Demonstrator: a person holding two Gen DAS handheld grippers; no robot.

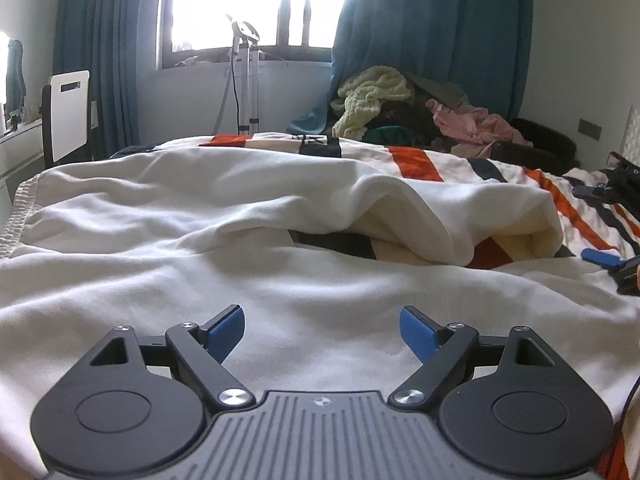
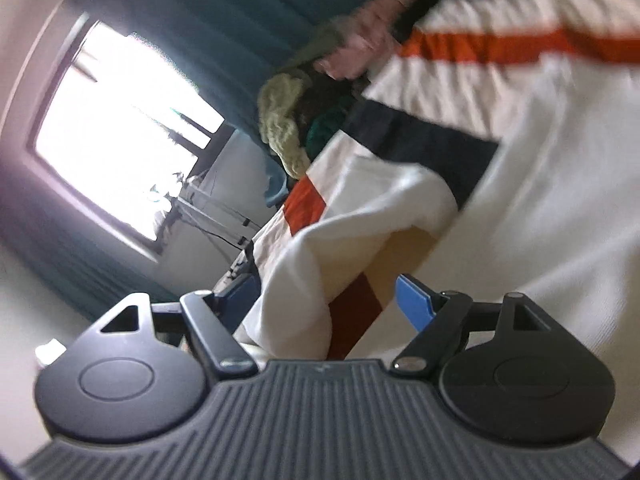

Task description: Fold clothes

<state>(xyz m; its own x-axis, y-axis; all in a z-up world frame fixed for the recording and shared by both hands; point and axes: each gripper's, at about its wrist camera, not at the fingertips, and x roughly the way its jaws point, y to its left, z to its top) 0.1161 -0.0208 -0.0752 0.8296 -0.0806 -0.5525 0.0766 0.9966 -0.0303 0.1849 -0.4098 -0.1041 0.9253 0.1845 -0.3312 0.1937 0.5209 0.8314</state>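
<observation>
On the bed with its cream, orange and black striped cover (image 1: 416, 164), a large white cotton garment (image 1: 224, 216) lies spread and rumpled, one part of it rolled over into a thick fold (image 1: 472, 216) toward the right side. The left tool (image 1: 322, 330) hovers low over the near white cloth with its blue pads set wide apart and nothing between them. The right tool (image 2: 326, 300) is rolled hard onto its side, so that the window (image 2: 108, 120) and teal curtains (image 2: 248, 12) tilt across its view; its jaws also stand wide, and a hanging edge of the white garment (image 2: 332, 240) sits in the gap, though the pads do not appear to press on it. That view is blurred, so contact is hard to judge.

The step in hand looks like taking hold of the garment's edges to begin a fold. To do it well, each tool should likely close on a single layer near a corner or hem, not on a bunched ridge, and the right one should level out before it pinches. A heap of other clothes (image 1: 404, 100) waits at the far end of the bed.
</observation>
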